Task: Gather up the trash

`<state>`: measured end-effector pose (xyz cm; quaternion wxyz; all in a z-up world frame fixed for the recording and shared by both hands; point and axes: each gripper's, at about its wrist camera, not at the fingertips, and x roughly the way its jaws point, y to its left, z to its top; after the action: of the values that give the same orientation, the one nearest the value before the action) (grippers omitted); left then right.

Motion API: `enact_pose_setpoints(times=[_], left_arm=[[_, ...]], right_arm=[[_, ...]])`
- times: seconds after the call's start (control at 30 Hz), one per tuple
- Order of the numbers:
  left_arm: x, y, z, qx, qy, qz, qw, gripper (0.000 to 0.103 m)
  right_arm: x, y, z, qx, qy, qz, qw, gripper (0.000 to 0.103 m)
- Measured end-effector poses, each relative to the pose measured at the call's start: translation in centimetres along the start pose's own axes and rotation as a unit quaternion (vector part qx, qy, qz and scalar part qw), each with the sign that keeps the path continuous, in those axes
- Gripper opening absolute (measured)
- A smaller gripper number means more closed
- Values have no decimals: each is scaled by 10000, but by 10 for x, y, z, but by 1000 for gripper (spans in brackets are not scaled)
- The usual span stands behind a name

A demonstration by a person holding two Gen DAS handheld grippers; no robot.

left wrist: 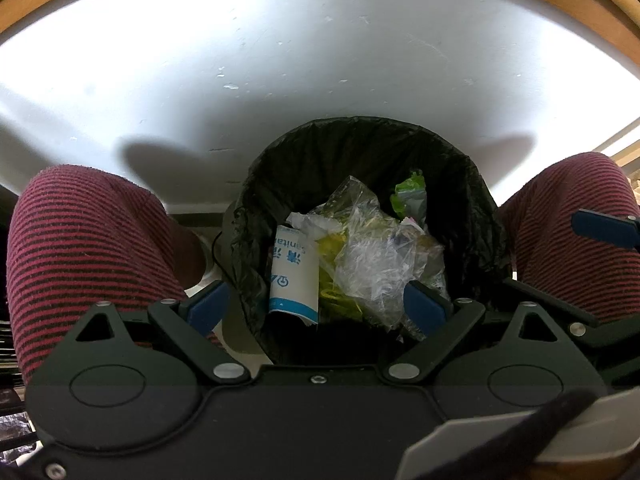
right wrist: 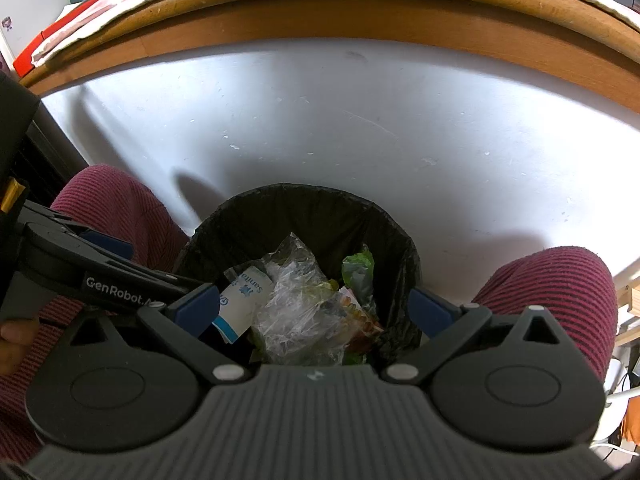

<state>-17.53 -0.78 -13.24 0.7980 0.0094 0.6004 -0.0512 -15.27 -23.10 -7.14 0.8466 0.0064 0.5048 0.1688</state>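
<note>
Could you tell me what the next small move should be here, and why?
Probably lift both tools away from the bin. The left tool and right tool hang open and empty above it, and the plastic wrap and white packet already lie inside.

Bright overhead light, soft knee shadows, fisheye-bent edges, sharp focus.

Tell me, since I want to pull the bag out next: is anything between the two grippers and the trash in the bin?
Nothing visible. The left gripper and right gripper hang above the bin with jaws open and empty, and the crumpled clear plastic and white packet lie uncovered below.
</note>
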Motion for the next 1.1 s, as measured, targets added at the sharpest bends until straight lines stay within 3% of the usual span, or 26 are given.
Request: enact_pose_setpoints(times=[1.1], left_arm=[[1, -1, -2, -78, 14, -17, 10000, 94]], right_arm=[[0, 1, 0, 1, 6, -1, 10000, 103]])
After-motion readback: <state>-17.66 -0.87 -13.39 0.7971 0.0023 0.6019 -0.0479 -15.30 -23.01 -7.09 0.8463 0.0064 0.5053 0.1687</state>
